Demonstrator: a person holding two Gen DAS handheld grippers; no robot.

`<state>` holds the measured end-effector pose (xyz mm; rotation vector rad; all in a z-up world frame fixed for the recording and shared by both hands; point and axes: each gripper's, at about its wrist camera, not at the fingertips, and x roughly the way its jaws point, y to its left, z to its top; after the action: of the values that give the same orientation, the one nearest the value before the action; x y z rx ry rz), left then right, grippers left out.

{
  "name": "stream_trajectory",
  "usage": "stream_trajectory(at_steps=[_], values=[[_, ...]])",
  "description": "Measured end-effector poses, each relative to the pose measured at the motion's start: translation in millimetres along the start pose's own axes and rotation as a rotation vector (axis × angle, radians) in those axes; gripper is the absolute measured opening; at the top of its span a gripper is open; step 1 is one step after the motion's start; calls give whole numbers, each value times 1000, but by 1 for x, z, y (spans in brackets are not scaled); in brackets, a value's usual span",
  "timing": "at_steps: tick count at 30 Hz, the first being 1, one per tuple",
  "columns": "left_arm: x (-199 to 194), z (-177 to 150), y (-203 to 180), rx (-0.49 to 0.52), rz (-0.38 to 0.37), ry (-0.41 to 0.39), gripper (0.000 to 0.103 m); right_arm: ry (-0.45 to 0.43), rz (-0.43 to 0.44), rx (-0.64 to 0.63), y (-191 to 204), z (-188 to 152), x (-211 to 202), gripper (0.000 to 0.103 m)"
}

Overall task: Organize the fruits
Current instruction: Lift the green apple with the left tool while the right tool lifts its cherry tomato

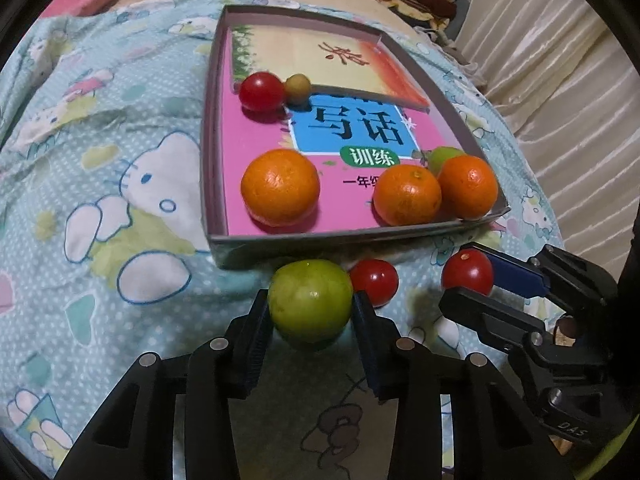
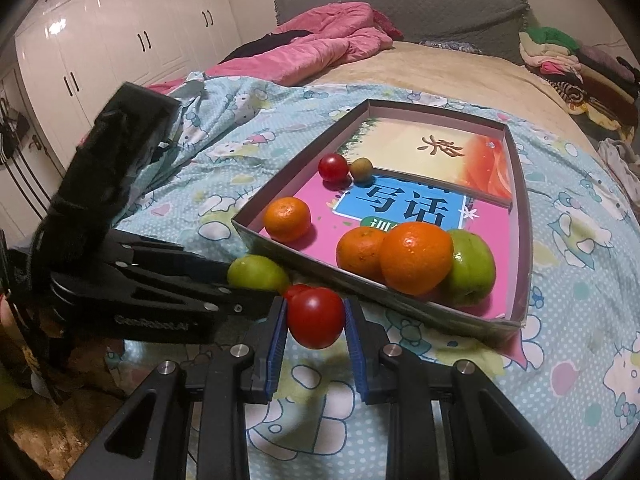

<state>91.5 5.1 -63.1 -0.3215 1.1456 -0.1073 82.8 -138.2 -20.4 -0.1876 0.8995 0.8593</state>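
Observation:
My left gripper is shut on a green fruit, its pads against both sides, just above the bedsheet in front of the tray. My right gripper is shut on a red cherry tomato right beside it. A second red tomato lies on the sheet between the two grippers. The shallow cardboard tray holds three oranges, a red tomato, a small brownish fruit and another green fruit in its near right corner.
Two books line the tray floor. The tray rests on a blue cartoon-print sheet over a bed. A pink quilt lies at the head end, piled clothes at the far right, white wardrobes to the left.

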Motion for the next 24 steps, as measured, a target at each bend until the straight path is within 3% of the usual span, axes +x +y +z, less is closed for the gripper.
stream_trajectory(at_steps=[13, 24], values=[[-50, 4, -12, 39, 39, -168, 39, -127, 23, 8, -3, 6, -22, 29], [-52, 21, -21, 45, 33, -203, 39, -213, -36, 89, -29, 13, -38, 29]])
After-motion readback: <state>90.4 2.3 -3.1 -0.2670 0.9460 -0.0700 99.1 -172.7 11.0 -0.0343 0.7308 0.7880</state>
